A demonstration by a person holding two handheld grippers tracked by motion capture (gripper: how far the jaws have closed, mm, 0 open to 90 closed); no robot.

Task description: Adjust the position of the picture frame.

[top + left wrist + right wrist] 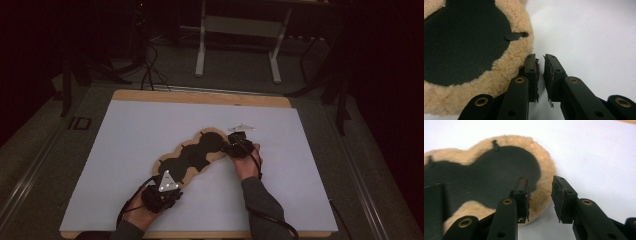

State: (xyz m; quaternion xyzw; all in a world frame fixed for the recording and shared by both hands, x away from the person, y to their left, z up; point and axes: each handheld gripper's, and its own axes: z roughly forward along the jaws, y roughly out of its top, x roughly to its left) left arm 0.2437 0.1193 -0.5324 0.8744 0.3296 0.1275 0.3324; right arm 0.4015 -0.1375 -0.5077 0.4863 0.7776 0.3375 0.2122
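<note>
Two grippers | left gripper (541, 58): narrow gap, beside fleece pad (506, 67) | right gripper (539, 185): apart, straddling its rim

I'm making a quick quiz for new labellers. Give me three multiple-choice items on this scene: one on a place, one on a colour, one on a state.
1. Where does the fleece mat lie?
A. On the white sheet
B. On the floor
C. On a chair

2. What colour is the mat's fluffy edge?
A. Blue
B. Tan
C. Green

3. How do the right tongs stand?
A. Clamped on a cup
B. Holding a pen
C. Open, astride the mat's edge

Answers:
1 A, the high view shows it on the white sheet.
2 B, both gripper views show tan fleece round a black middle.
3 C, there is a clear gap between the pads, with fleece in it.
</note>
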